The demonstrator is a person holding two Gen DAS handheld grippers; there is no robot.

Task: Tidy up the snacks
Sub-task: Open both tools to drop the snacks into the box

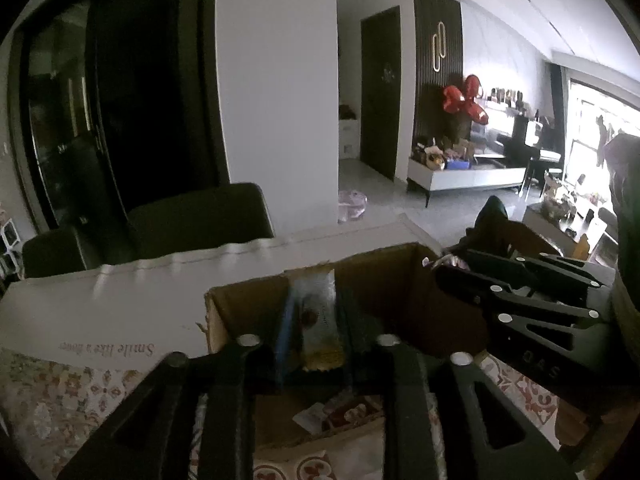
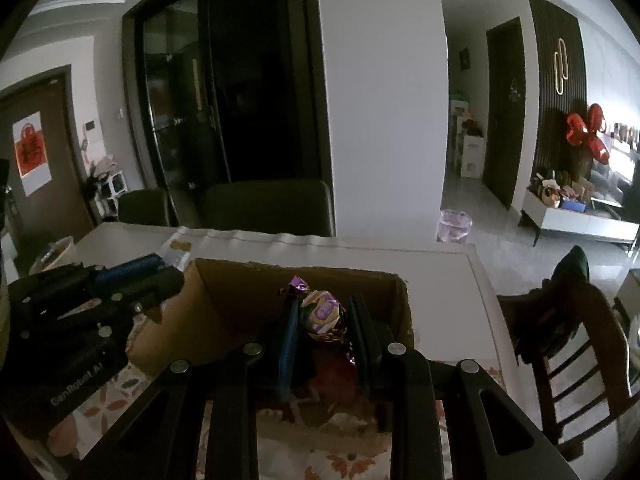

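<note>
My left gripper (image 1: 316, 316) is shut on a pale wrapped snack bar (image 1: 318, 320) and holds it upright over the open cardboard box (image 1: 400, 276). My right gripper (image 2: 324, 312) is shut on a round candy in a purple and gold wrapper (image 2: 322, 316) above the same box (image 2: 224, 292). More wrapped snacks (image 1: 340, 412) lie on the box floor. Each gripper shows in the other's view: the right one at the box's right side (image 1: 444, 270), the left one at its left side (image 2: 168, 280).
The box stands on a table with a floral cloth (image 1: 60, 400) and a white box lid behind it (image 1: 120, 304). Dark chairs (image 2: 268, 208) stand at the table's far side. A wooden chair (image 2: 568, 332) stands to the right.
</note>
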